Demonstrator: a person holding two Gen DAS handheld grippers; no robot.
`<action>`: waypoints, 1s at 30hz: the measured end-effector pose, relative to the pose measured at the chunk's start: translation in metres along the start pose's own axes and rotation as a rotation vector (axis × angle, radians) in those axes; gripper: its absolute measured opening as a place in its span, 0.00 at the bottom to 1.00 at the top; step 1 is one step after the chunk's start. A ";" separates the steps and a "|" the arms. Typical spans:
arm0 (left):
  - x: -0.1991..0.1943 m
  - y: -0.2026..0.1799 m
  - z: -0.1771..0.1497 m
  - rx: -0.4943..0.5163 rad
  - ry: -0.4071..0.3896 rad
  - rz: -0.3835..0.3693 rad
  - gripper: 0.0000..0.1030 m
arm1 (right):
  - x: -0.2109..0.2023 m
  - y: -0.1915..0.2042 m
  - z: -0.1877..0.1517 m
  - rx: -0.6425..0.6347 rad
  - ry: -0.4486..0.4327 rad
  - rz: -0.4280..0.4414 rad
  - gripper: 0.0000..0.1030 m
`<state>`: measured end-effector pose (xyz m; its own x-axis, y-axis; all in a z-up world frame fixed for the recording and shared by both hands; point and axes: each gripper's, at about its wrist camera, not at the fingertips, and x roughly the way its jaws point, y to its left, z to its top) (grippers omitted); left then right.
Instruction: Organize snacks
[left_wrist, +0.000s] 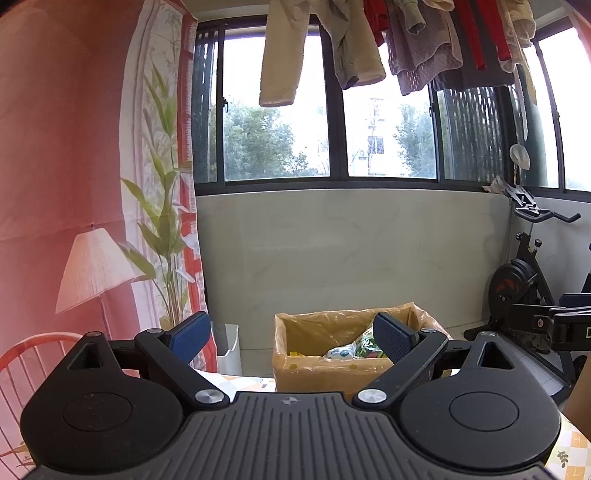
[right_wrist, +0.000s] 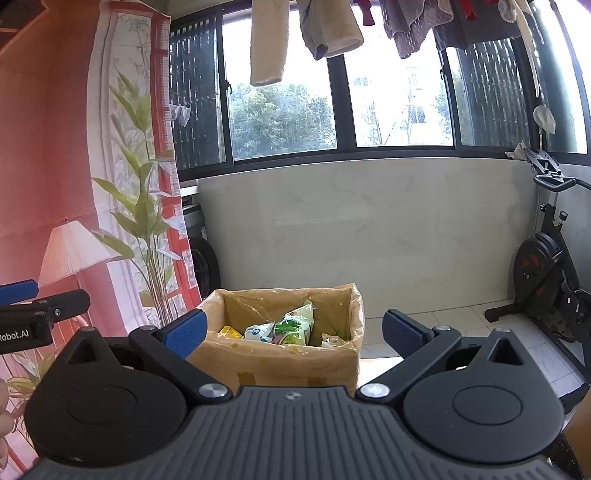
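- My left gripper (left_wrist: 291, 338): jaws spread wide, nothing between the blue pads (left_wrist: 190, 338). Held level, pointing toward the window wall.
- My right gripper (right_wrist: 293, 334): jaws likewise spread wide, nothing gripped. Blue pads (right_wrist: 186, 334) flank the box in this view.
- The left gripper (right_wrist: 27, 314) also shows at the left edge of the right wrist view, side-on; the right gripper's black body (left_wrist: 554, 325) pokes in at the right edge of the left wrist view. The two tools are side by side, apart.
- Cardboard box (right_wrist: 280, 363): open-topped, lined with a yellowish plastic bag, standing just ahead of both grippers at the far edge of the table (left_wrist: 570, 446). From the left tool it sits ahead and slightly right (left_wrist: 332, 373); from the right tool, ahead and slightly left.
- Snack packets (right_wrist: 291, 326) lie inside the box: a green-and-white pouch leaning upright, a white-and-teal one beside it, yellow pieces at left. Neither gripper touches them or the box.
- Beyond: white bin (left_wrist: 229, 349) on the floor at left, exercise bike (right_wrist: 546, 273) at right, laundry (left_wrist: 369, 40) hanging before the window.
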<state>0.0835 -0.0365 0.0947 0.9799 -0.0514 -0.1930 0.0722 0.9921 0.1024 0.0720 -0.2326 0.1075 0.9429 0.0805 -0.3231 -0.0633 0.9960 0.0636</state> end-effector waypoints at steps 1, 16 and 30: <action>0.000 0.000 0.000 -0.001 -0.001 0.001 0.93 | 0.000 0.000 0.000 0.001 -0.001 0.000 1.00; -0.005 0.002 -0.001 -0.005 -0.011 0.005 0.93 | -0.001 0.002 0.000 -0.004 -0.001 0.001 1.00; -0.004 0.003 -0.002 -0.022 -0.008 0.007 0.93 | -0.001 0.003 0.000 -0.005 0.005 0.004 1.00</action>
